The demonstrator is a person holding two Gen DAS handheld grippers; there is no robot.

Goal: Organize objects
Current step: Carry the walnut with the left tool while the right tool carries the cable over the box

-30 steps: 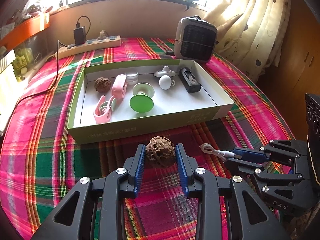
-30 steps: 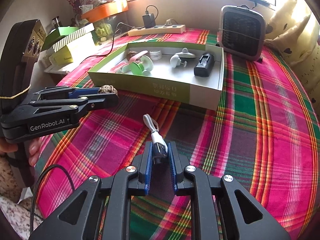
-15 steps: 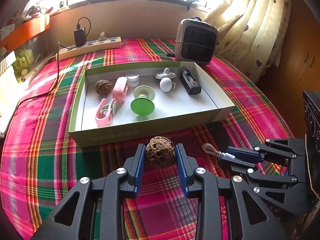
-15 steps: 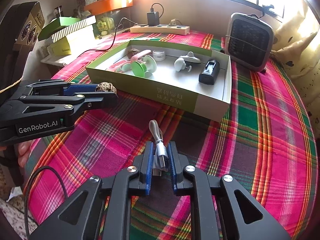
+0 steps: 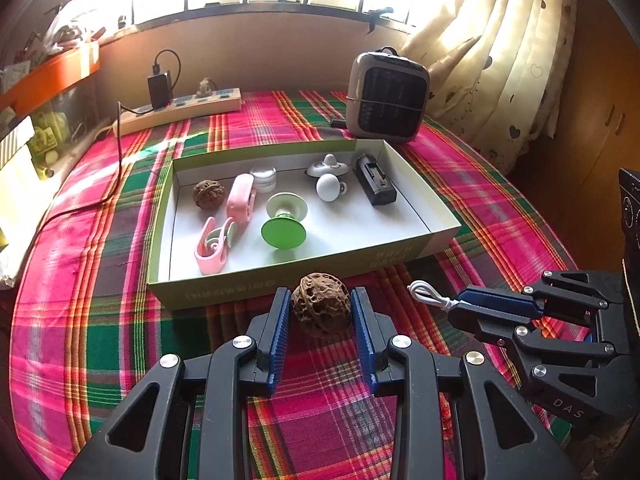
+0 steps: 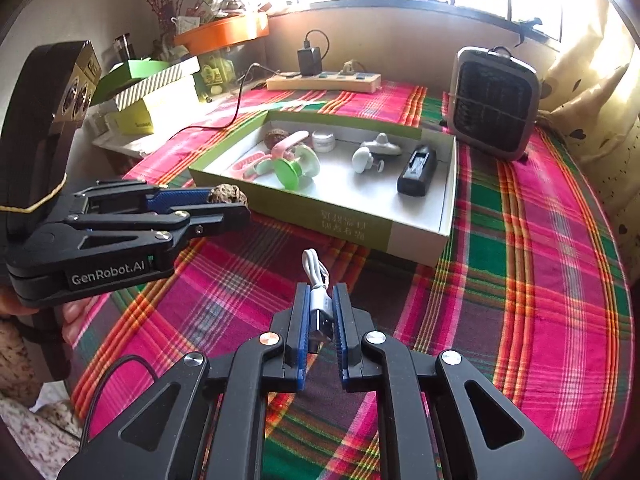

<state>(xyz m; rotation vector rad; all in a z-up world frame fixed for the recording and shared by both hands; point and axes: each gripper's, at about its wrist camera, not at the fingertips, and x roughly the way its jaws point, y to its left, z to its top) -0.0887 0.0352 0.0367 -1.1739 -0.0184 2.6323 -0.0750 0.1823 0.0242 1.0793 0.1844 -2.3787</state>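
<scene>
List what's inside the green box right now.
In the green box: a walnut, two pink clips, white jar, green suction cup, two white knobs, black charger. Nothing visibly hidden.

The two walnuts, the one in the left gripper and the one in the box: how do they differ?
The held walnut sits between the pads of the left gripper, outside the green box; the boxed walnut lies free on the box floor beside a pink clip. The held walnut looks bigger, but it is nearer the camera. Both are brown, round and deeply wrinkled.
</scene>
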